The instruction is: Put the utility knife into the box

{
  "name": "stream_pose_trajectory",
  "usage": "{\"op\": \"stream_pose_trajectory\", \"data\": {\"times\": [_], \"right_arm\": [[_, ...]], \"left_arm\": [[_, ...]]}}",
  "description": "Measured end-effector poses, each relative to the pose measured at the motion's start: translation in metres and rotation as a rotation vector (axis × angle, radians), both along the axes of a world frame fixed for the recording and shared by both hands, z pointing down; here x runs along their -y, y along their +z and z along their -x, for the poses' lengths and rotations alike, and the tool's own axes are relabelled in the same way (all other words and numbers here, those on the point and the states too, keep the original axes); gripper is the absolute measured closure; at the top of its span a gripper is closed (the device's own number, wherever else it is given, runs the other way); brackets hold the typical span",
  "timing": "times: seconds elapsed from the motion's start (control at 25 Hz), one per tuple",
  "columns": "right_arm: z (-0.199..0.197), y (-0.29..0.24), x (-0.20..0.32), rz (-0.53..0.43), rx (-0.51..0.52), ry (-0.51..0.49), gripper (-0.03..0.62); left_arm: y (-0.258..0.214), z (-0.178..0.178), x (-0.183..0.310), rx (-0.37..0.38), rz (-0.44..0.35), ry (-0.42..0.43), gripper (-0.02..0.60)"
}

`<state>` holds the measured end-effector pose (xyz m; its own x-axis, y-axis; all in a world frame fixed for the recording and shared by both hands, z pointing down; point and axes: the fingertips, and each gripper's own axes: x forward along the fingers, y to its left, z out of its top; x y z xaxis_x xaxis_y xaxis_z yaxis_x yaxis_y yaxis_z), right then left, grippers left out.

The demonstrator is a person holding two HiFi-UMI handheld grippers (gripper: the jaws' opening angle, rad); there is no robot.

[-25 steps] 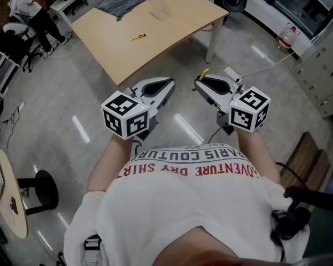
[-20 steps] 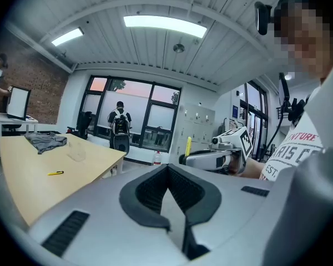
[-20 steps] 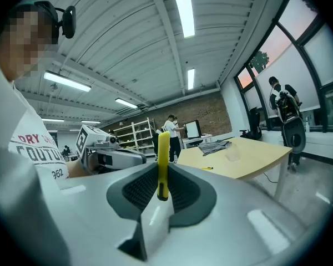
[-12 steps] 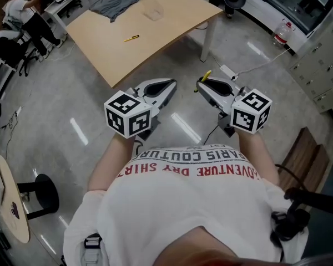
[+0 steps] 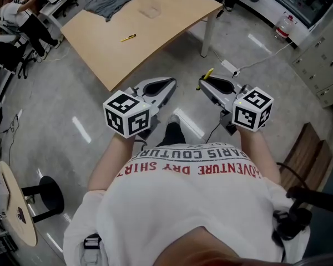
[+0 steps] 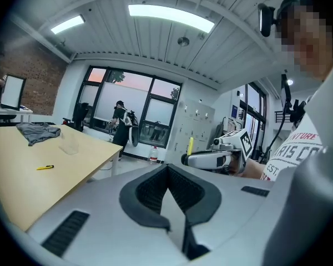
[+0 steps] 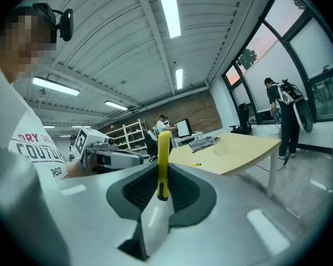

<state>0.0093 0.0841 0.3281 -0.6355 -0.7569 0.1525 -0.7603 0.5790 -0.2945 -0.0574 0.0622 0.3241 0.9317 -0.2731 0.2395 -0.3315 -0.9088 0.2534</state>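
Note:
My right gripper is shut on a yellow utility knife, whose handle sticks up from between the jaws. My left gripper is shut with nothing in it, level with the right one, in front of the person's chest. Both hang over the floor, short of the wooden table. On that table stand a clear plastic box and a second small yellow tool. The left gripper view shows the box and that tool on the tabletop.
A grey garment lies at the table's far end. A power strip with cable lies on the floor by the table leg. A water bottle stands at the right. A seated person is far left; a round table near left.
The table has slid up and left in the head view. The person's foot now shows on the floor between the grippers. Both grippers keep their pose and grip.

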Motion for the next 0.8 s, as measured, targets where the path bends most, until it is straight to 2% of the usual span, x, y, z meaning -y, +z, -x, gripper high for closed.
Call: {"op": "stream_pose_trajectory", "data": {"times": [0.16,0.32,0.52,0.8], "right_arm": [[-0.007,0.014,0.047,0.021,0.002,0.006,0.542],[-0.017,0.027,0.115,0.056,0.006,0.016,0.542],[-0.031,0.051,0.24,0.103,0.01,0.019,0.542],[-0.037,0.057,0.402,0.129,-0.033,-0.028,0.542]], "left_arm": [[0.013,-0.007,0.049,0.0,0.016,0.002,0.578],[0.026,-0.014,0.119,0.007,0.043,-0.004,0.578],[0.053,-0.024,0.242,0.025,0.084,-0.021,0.578],[0.067,-0.018,0.398,0.007,0.115,-0.115,0.578]]}}
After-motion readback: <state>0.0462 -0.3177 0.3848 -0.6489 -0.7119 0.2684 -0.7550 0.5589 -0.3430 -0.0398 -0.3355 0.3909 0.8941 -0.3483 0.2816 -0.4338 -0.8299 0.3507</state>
